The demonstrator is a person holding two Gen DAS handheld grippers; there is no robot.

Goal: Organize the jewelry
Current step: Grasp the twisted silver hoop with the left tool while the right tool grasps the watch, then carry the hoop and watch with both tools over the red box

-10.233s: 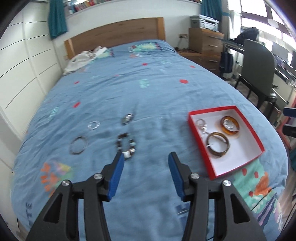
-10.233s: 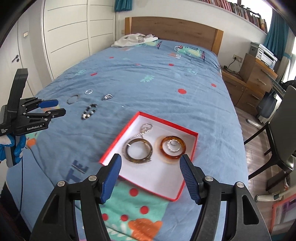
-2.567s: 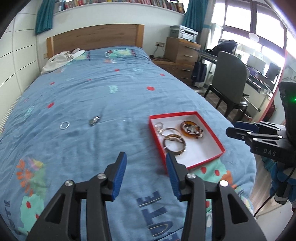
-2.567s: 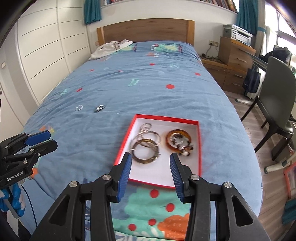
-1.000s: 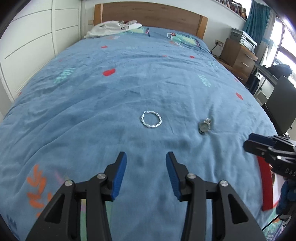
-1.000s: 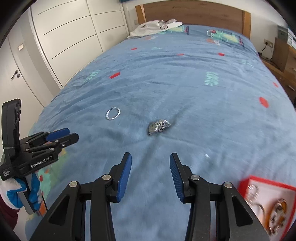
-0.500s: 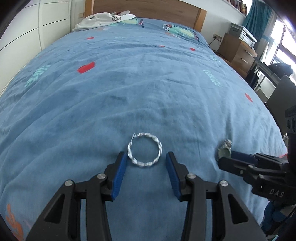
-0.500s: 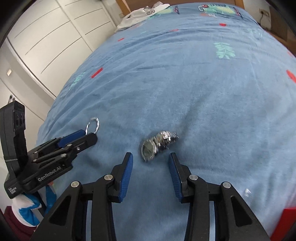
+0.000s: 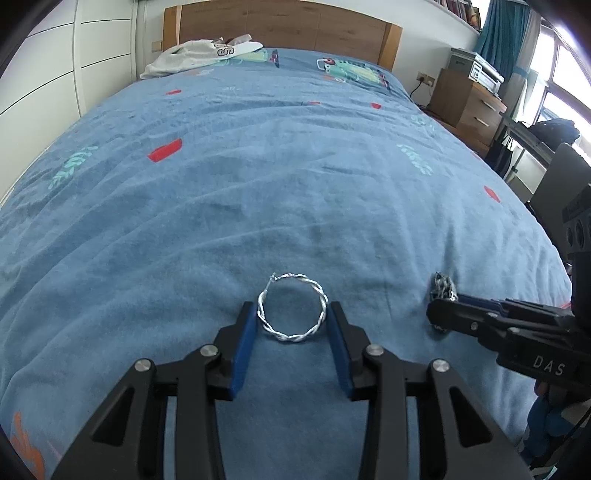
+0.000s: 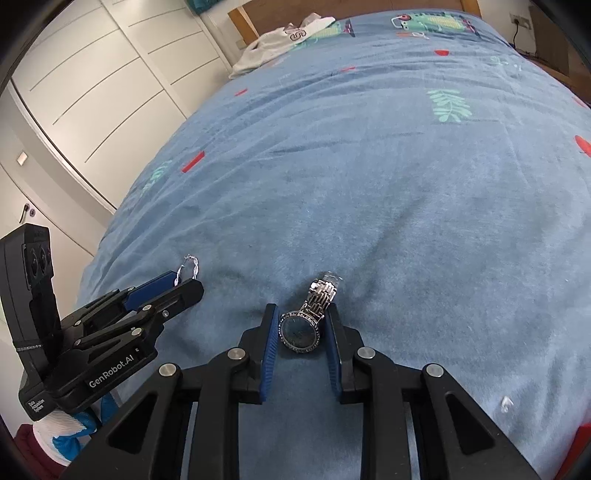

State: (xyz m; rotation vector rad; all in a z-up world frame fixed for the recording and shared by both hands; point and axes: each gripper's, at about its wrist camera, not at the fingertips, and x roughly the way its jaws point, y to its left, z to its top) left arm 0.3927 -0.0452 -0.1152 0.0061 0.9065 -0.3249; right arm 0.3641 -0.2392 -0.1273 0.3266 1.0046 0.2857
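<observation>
A twisted silver hoop (image 9: pixel 295 338) lies flat on the blue bedspread (image 9: pixel 258 184). My left gripper (image 9: pixel 291 308) straddles it, jaws closing, blue pads touching its two sides. To the right a silver watch (image 9: pixel 443 290) lies by the tips of my right gripper (image 9: pixel 439 314). In the right wrist view the watch (image 10: pixel 298 332), face up, sits between the closing jaws of the right gripper (image 10: pixel 301 308), with a thin gap at the right pad. The left gripper (image 10: pixel 184 280) shows at left with the hoop (image 10: pixel 192 264) at its tips.
A white garment (image 9: pixel 199 55) lies near the wooden headboard (image 9: pixel 280 26). A wooden dresser (image 9: pixel 469 107) and a dark chair (image 9: pixel 554 184) stand beside the bed on the right. White wardrobe doors (image 10: pixel 92 92) run along the left. A red box corner (image 10: pixel 586 434) shows at the lower right.
Both grippers came down and forward onto the bed, then held still. Both pairs of jaws have narrowed, the left around the hoop and the right around the watch.
</observation>
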